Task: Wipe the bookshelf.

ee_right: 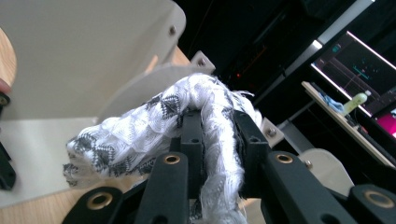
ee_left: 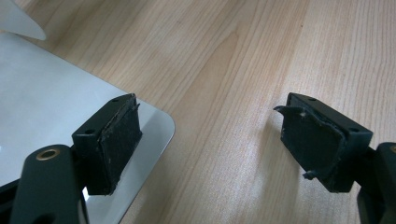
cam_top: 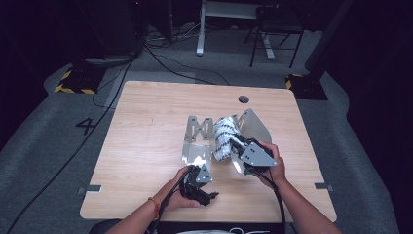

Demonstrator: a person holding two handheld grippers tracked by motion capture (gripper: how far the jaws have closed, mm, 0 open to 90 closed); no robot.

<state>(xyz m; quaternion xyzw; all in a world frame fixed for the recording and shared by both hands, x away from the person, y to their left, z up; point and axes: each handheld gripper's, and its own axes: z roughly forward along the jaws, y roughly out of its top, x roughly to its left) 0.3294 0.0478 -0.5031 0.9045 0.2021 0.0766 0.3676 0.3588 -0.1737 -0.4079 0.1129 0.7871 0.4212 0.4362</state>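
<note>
Clamping a white-and-grey patterned cloth (ee_right: 154,126), right gripper (ee_right: 219,140) fingers hold it over the folding board (cam_top: 197,141); left gripper (ee_left: 210,140) fingers gape empty beside the board's corner. Folding looks unfinished.

Counted on the wooden table (cam_top: 146,126): one black-and-white patterned cloth (cam_top: 224,139) at frame centre, one hinged grey folding board (cam_top: 197,141) under it, two hand-held grippers, left (cam_top: 200,176) and right (cam_top: 238,146), low in frame, and one round hole (cam_top: 243,99) upper right.
</note>
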